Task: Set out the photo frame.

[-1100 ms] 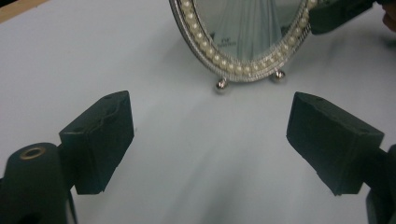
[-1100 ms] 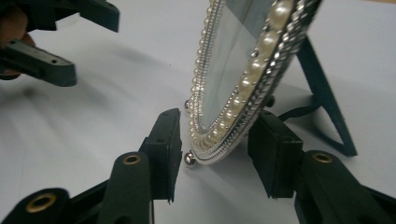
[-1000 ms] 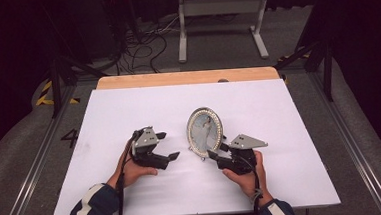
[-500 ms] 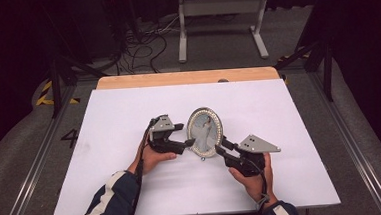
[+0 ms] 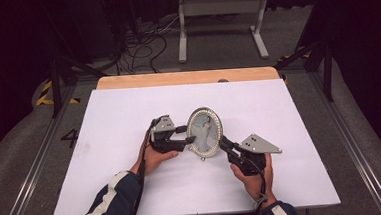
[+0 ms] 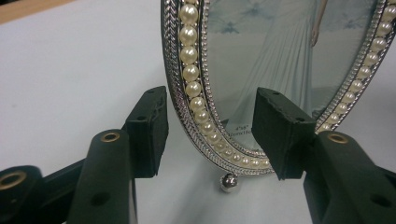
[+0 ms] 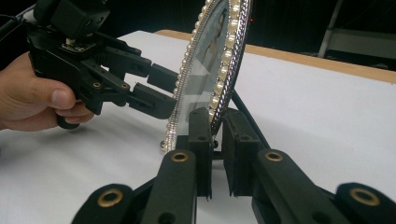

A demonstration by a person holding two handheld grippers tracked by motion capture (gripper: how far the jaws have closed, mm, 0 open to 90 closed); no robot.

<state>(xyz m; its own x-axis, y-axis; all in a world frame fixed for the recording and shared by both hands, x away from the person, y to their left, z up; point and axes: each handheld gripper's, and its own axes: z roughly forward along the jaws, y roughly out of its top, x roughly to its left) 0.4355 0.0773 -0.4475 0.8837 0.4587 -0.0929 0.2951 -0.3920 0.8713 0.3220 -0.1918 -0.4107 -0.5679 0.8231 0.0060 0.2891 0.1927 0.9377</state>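
Here, view by view.

High view, frame: an oval picture frame [image 5: 204, 133] with a pearl-beaded silver rim stands upright on the white table [image 5: 279, 112], near its middle and toward the person's side.
High view, left gripper: the left gripper [image 5: 186, 139] comes in from the frame's left, its tips at the rim; the left hand [image 5: 151, 157] grips the handle.
High view, right gripper: the right gripper [image 5: 222, 143] reaches the frame's lower right edge, with the right hand [image 5: 253, 176] behind it and a grey three-cornered plate on top.
High view, writing: a dark "4" [image 5: 70, 138] is marked on the floor left of the table.

Left gripper view, jaws: spread apart, one pad on each side of the frame's lower left rim, with a clear gap to it on both sides; released, gripping nothing.
Left gripper view, frame: the pearl rim [image 6: 189, 53] curves down to a small silver ball foot [image 6: 228, 182] resting on the table.
Left gripper view, writing: small print at the photo's lower edge, seemingly a size mark like 4"x6", too blurred to read with certainty.
Left gripper view, photo: a figure in a long pale dress.

Right gripper view, jaws: closed in tight on the frame's lower edge, clenched on the rim [image 7: 227, 51] from front and back.
Right gripper view, other gripper: the left gripper [image 7: 161, 91] sits at the far side of the frame, jaws open around its edge.
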